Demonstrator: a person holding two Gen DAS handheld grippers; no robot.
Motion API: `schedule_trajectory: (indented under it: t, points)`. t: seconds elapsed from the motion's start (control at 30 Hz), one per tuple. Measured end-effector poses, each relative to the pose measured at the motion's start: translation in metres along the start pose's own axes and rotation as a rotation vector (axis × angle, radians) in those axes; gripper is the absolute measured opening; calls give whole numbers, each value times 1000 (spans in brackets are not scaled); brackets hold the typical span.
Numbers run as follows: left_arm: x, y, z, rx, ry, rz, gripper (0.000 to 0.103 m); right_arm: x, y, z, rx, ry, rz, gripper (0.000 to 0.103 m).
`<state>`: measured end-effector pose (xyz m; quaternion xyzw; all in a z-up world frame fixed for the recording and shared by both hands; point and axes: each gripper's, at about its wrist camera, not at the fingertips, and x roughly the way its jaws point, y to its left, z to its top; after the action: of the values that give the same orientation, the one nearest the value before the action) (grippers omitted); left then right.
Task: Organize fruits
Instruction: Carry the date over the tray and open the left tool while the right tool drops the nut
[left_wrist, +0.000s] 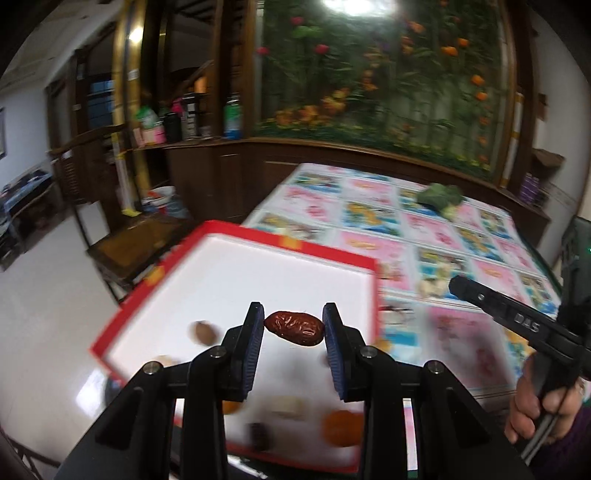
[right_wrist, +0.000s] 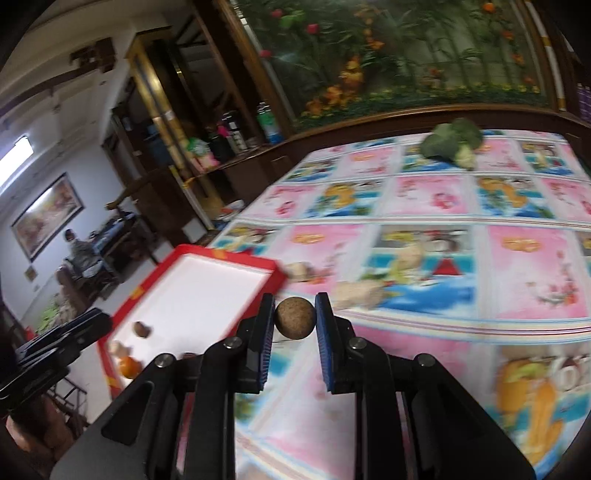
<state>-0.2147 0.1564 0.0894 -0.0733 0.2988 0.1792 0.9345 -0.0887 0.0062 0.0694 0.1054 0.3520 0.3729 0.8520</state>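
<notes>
My left gripper (left_wrist: 294, 327) is shut on a dark red wrinkled date (left_wrist: 294, 328) and holds it above the white tray with a red rim (left_wrist: 280, 240). Several small fruits lie blurred in the tray, among them an orange one (left_wrist: 341, 428) and a brown one (left_wrist: 202, 331). My right gripper (right_wrist: 294, 317) is shut on a round brown longan (right_wrist: 294, 317), held above the cartoon-print tablecloth (right_wrist: 424, 229) just right of the tray (right_wrist: 229, 254). The right gripper also shows at the right edge of the left wrist view (left_wrist: 509, 314).
A head of broccoli (right_wrist: 454, 142) lies at the table's far side. Pale ginger-like pieces (right_wrist: 358, 291) lie on the cloth beyond the right gripper. A wooden cabinet with bottles and a flower mural stand behind the table. The tray overhangs the table's left edge.
</notes>
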Motion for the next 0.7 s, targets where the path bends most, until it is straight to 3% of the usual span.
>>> schedule_trajectory:
  t: [0.13,0.3,0.53,0.7]
  points:
    - [8,31,-10,-21,30,84,32,24,29,-3,-6,53,81,24]
    - [20,56,-25,-45,88,119,32,63,91,-18,-71,154,155,24]
    - [23,65,-31,-55,92,119,32,76,128,-37,-163,188,159,24]
    - [31,59,-33,-43,104,103,32,88,133,-39,-169,222,122,24]
